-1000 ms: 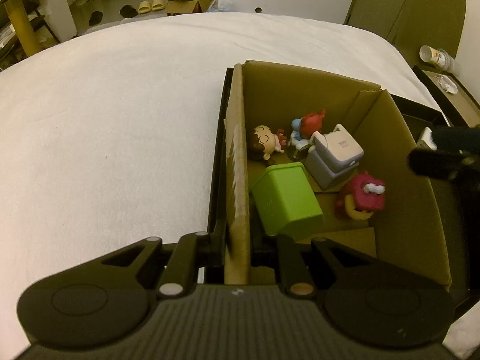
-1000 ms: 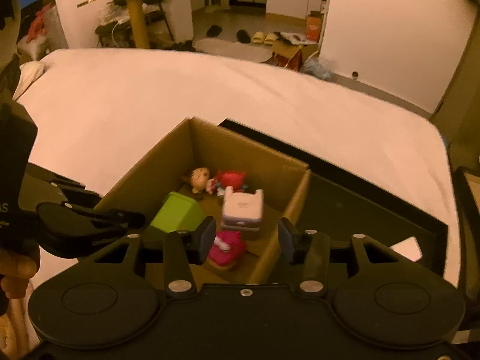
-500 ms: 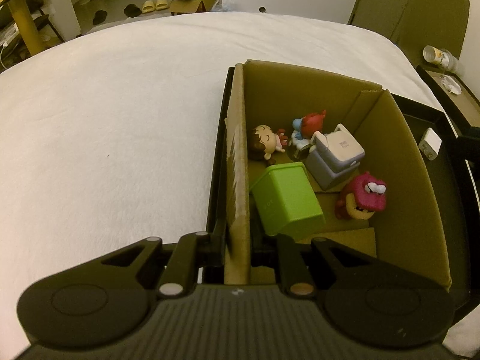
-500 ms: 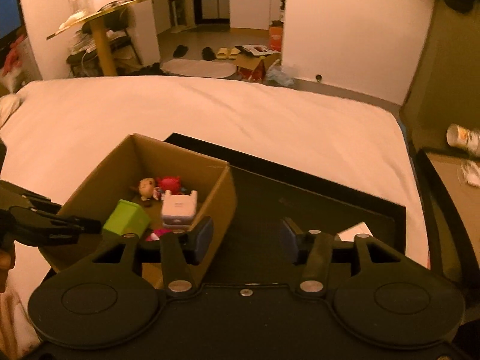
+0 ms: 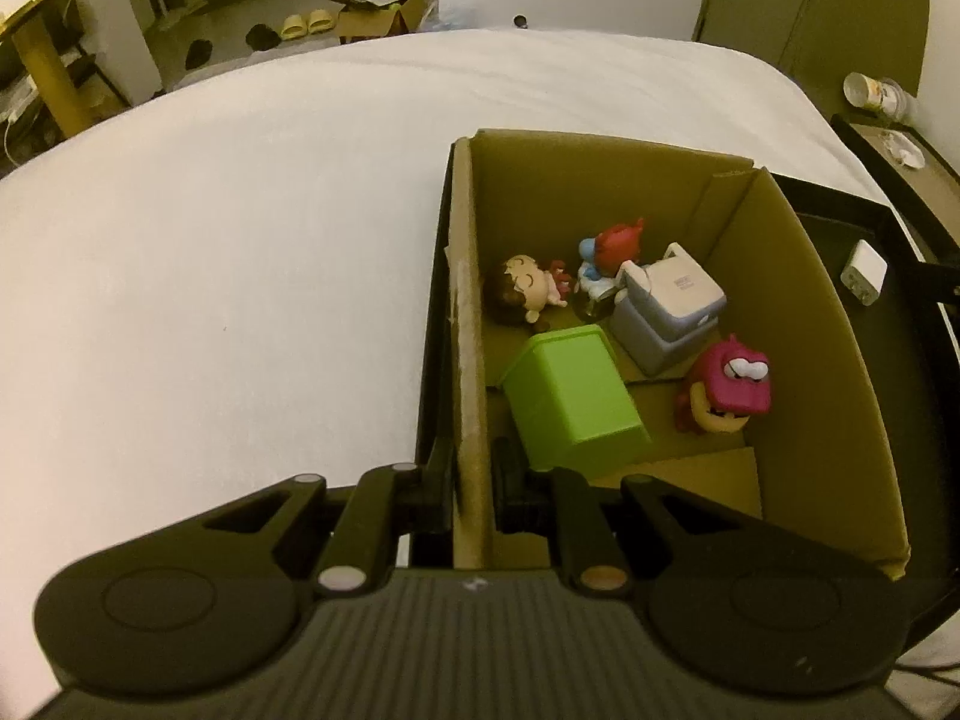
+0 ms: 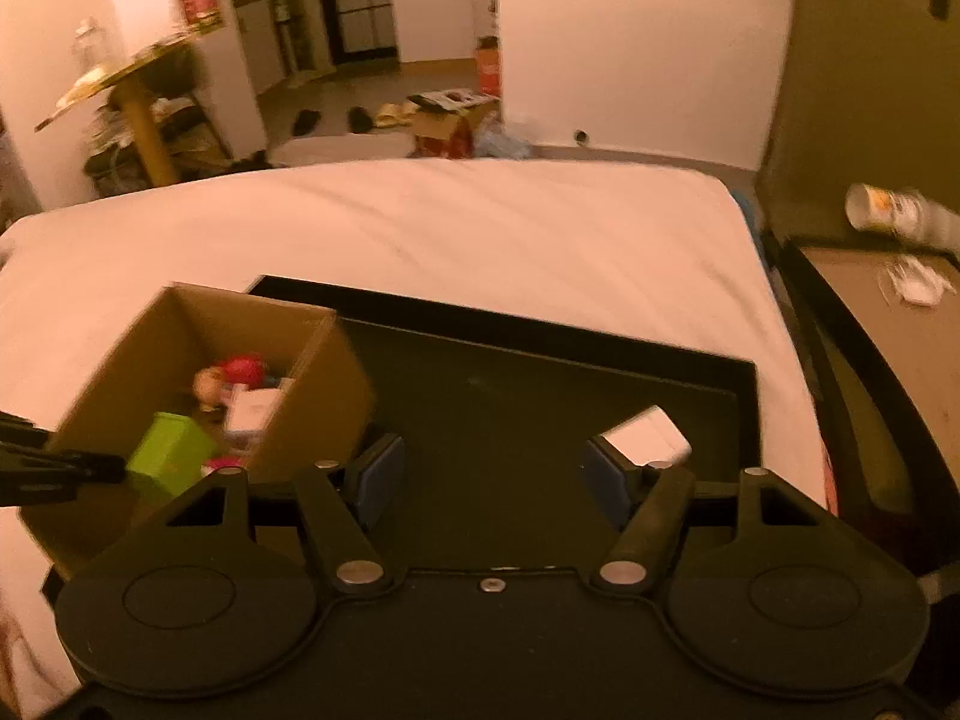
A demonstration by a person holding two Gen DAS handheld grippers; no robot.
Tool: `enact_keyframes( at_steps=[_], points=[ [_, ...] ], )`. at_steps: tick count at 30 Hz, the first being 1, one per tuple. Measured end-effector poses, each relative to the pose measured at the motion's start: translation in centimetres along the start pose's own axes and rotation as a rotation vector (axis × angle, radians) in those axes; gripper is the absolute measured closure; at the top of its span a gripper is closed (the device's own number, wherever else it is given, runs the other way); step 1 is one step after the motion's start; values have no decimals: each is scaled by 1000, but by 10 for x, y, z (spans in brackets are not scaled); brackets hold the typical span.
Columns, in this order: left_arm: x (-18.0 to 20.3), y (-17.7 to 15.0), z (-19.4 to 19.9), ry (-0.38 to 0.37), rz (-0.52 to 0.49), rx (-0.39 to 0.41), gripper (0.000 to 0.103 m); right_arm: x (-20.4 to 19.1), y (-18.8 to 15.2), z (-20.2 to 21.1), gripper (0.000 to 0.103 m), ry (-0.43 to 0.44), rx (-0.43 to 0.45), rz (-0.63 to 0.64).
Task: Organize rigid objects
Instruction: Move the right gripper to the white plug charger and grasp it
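A cardboard box [image 5: 840, 360] stands on a black tray [image 6: 510, 396] on the white bed. It holds a green block [image 5: 570, 396], a grey-white cube [image 5: 672, 306], a pink monster toy [image 5: 729, 384], a doll figure [image 5: 528, 294] and a red-blue figure [image 5: 612, 252]. My left gripper [image 5: 472, 480] is shut on the box's left wall [image 5: 468, 330]. My right gripper [image 6: 492, 474] is open and empty above the tray, right of the box [image 6: 180, 360]. A white charger [image 6: 645, 435] lies on the tray by the right fingertip; it also shows in the left wrist view [image 5: 864, 273].
The white bed [image 5: 210, 240] spreads left and behind the tray. A side table [image 6: 900, 312] with a tipped cup [image 6: 882, 210] stands at the right. Furniture, shoes and a carton lie on the floor beyond the bed.
My right gripper has swung right, away from over the box to over the bare tray near the white charger, and has opened wider. The left gripper has kept its hold on the box wall.
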State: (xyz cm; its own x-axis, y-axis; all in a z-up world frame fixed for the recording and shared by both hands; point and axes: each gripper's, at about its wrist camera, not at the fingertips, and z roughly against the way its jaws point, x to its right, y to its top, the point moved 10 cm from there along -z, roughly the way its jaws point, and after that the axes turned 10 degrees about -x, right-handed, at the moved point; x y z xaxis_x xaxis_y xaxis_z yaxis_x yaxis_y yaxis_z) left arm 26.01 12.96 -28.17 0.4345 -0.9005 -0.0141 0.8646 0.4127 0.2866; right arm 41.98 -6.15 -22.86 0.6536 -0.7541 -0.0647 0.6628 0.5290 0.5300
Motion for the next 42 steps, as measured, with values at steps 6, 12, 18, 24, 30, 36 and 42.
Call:
enact_keyframes(
  at_steps=[6, 12, 18, 24, 30, 36, 42],
  points=[
    [-1, 2, -4, 4, 6, -5, 92, 20, -4, -21, 37, -45, -12, -56],
    [-1, -2, -2, -7, 3, -6, 92, 37, -2, -40, 37, -98, -31, -105],
    [-2, 0, -3, -9, 1, -3, 92, 51, 2, -61, 38, -148, -51, -148],
    [-3, 0, -3, -15, 6, -2, 92, 56, 4, -78, 38, -190, -71, -166],
    [-5, -1, -3, -21, 9, -3, 92, 58, 5, -87, 38, -213, -88, -196],
    [-6, 0, -4, -21, 8, -3, 92, 62, 2, -96, 42, -246, -134, -171],
    [-5, 0, -5, -20, 7, -2, 92, 64, -5, -91, 59, -229, -143, -160]
  ],
)
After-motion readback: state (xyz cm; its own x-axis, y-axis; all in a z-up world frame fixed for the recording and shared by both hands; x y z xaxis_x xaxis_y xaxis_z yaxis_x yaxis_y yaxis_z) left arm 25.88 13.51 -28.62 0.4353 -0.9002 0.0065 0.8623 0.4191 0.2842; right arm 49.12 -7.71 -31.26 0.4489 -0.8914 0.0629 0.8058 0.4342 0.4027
